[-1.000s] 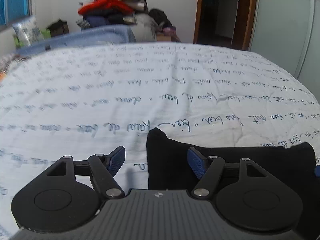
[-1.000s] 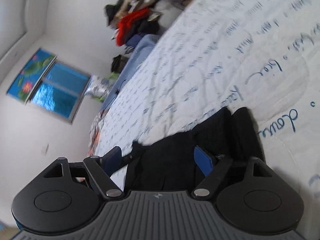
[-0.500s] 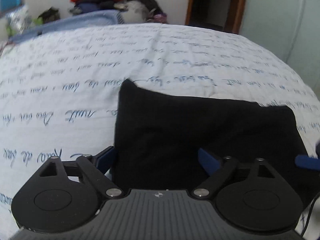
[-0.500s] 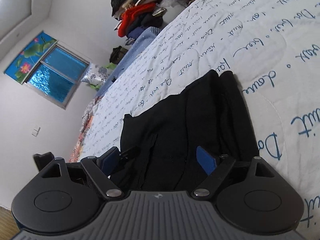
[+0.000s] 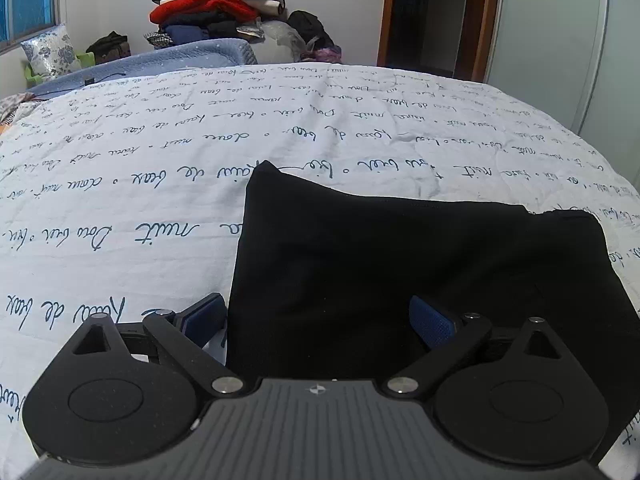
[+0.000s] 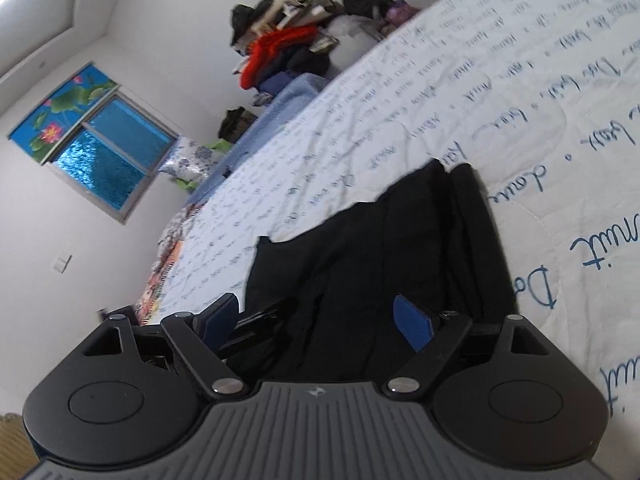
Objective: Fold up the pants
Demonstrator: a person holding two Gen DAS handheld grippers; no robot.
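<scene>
Bed: lay under a white quilt [image 5: 168,184] printed with blue script; clothes pile [image 5: 216,12] and window [image 6: 104,152] sat beyond the far edge.
Pants: black pants [image 5: 420,272] rested near the quilt's close edge, already folded into a compact rectangle; layered edges showed at one side in the right wrist view.
Left gripper [image 5: 316,320]: stood wide, had just been opening; straddled the pants' near left corner, one pad over quilt, one over cloth, nothing pinched.
Right gripper [image 6: 316,316]: spread apart over the near edge, gripped nothing; cloth lay between the pads untouched.
Step, judged: looked like release after a fold, or a fresh reach for the near edge.
Advice: should have taken all layers together, lifted both corners evenly, laid edges flush.
Risk: stray layer could have slipped and skewed the stack.
</scene>
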